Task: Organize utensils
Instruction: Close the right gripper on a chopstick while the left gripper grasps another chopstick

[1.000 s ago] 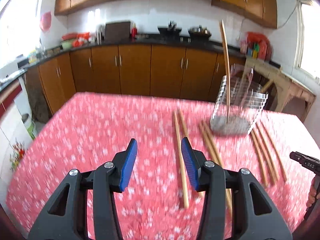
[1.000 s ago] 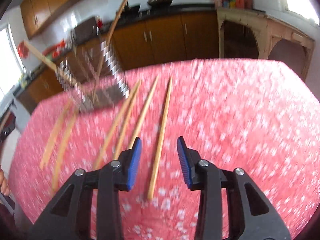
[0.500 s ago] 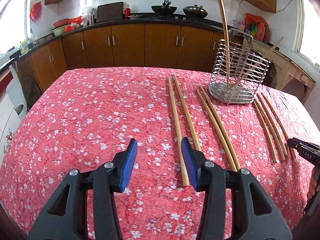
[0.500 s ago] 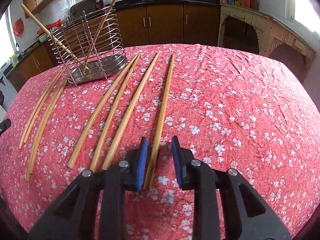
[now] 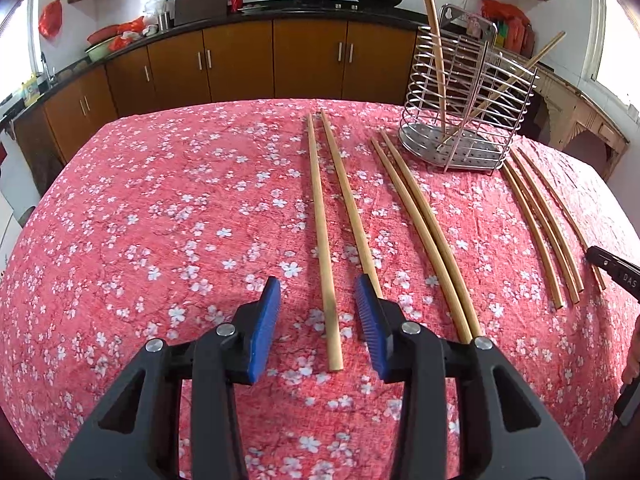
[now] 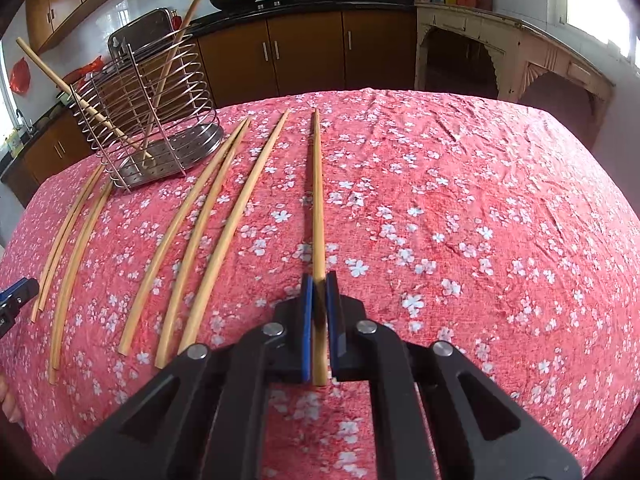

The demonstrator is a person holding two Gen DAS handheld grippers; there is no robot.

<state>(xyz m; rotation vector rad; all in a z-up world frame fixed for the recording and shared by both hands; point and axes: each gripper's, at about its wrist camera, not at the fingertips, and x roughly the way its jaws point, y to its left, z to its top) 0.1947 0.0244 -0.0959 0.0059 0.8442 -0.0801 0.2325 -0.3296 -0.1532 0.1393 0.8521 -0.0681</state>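
Note:
Several long bamboo chopsticks lie on the red flowered tablecloth (image 5: 160,220). A wire utensil holder (image 5: 468,108) stands at the far right of the table with two chopsticks leaning in it; it also shows in the right wrist view (image 6: 152,120). My left gripper (image 5: 318,308) is open, its fingers on either side of the near end of one chopstick (image 5: 320,220). My right gripper (image 6: 319,292) is shut on the near end of the rightmost chopstick (image 6: 317,200), which lies along the cloth.
Brown kitchen cabinets (image 5: 240,60) and a dark counter with woks run behind the table. A pale wooden side table (image 6: 500,52) stands at the right. The tip of another gripper (image 5: 612,268) shows at the right edge.
My right gripper has closed from open onto the rightmost chopstick. My left gripper has moved forward and right, so a chopstick end now lies between its open fingers.

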